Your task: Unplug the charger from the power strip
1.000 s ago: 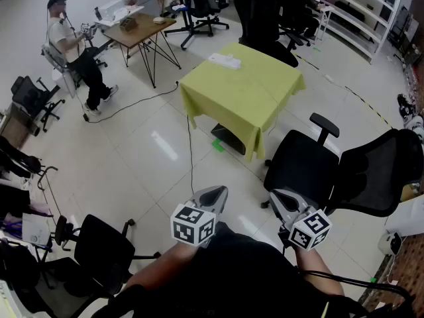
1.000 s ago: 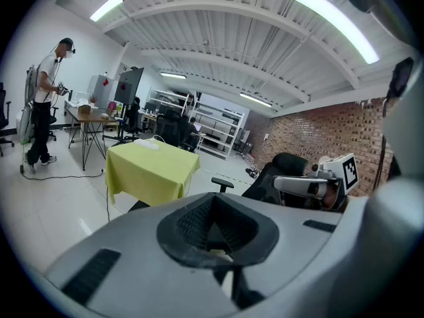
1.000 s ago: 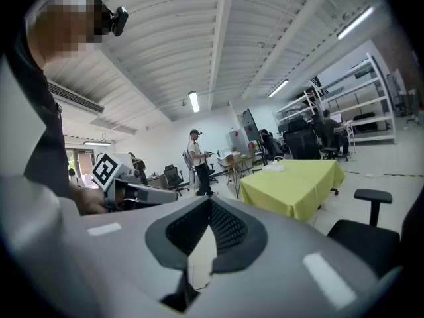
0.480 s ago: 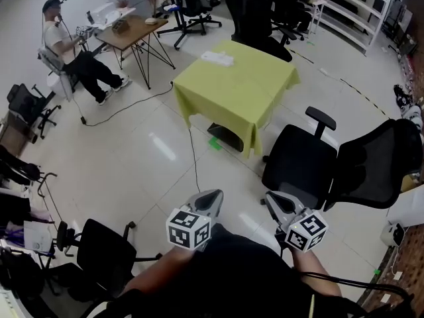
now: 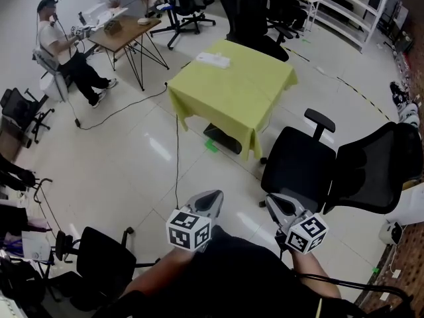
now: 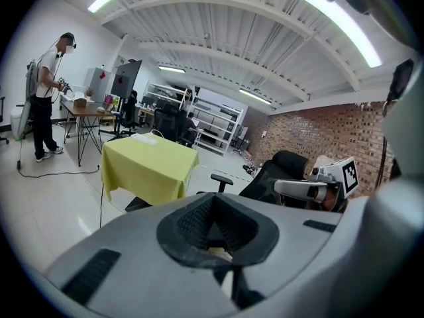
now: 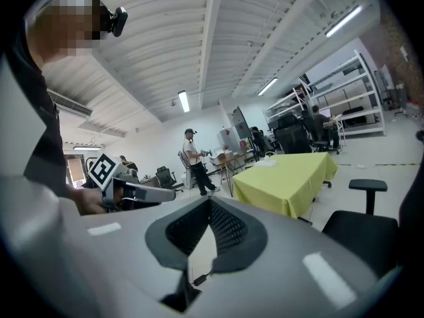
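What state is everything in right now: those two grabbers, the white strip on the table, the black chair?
left gripper: shut, empty, far from the table.
right gripper: shut, empty.
power strip: lying on the table's far side; too small to tell what is plugged in.
office chair: unoccupied, beside the table.

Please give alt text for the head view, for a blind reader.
Both shut, the left gripper and right gripper point toward a yellow-clothed table with a white power strip on it. A black chair stands at right.
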### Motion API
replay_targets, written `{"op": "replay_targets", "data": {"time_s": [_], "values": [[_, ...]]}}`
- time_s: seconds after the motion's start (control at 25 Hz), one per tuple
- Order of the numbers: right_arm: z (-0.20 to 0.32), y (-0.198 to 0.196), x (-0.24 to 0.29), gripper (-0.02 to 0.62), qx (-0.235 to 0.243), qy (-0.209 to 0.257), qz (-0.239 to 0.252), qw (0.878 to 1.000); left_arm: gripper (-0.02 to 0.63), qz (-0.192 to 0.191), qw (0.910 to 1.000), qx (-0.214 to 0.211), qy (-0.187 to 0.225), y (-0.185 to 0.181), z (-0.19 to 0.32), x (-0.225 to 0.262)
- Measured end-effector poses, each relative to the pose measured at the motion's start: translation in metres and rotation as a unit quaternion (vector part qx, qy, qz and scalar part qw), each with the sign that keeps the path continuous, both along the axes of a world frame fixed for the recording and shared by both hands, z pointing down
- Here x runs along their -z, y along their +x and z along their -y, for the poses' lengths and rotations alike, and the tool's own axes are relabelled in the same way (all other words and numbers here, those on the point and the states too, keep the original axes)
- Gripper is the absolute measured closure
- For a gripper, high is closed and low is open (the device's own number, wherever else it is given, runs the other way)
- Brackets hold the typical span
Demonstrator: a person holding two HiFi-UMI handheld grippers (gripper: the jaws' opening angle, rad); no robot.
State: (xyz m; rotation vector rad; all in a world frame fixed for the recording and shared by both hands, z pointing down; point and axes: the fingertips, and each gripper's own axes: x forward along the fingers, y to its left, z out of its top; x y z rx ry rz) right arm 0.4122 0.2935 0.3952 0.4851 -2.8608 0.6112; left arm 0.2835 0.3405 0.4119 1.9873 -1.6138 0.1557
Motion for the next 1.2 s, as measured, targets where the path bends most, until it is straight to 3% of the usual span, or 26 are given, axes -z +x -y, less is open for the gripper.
{"op": "replay_targets", "data": {"time_s": [0.48,0.68,0.84,1.2], "values": [[0.067,-0.087,0.024,0.592,0.005,0.008,-0.03,1.0,0.598,-0.018,0.9997,0.011,0.015,-0.095,0.069,0.02],[0.076,-0.119,0.015,0.592,0.001,0.008,-0.046,0.999,0.598,-0.031,0.9994,0.002,0.015,-0.126,0.075,0.013],[0.095,-0.145,0.011,0.592,-0.012,0.009,-0.05,0.999,0.598,-0.019,0.9997,0.006,0.017,-0.164,0.079,0.01],[0.121,-0.223,0.008,0.592,0.032,0.004,-0.059,0.998,0.598,-0.041,0.997,0.066,0.006,-0.235,0.08,-0.005]]}}
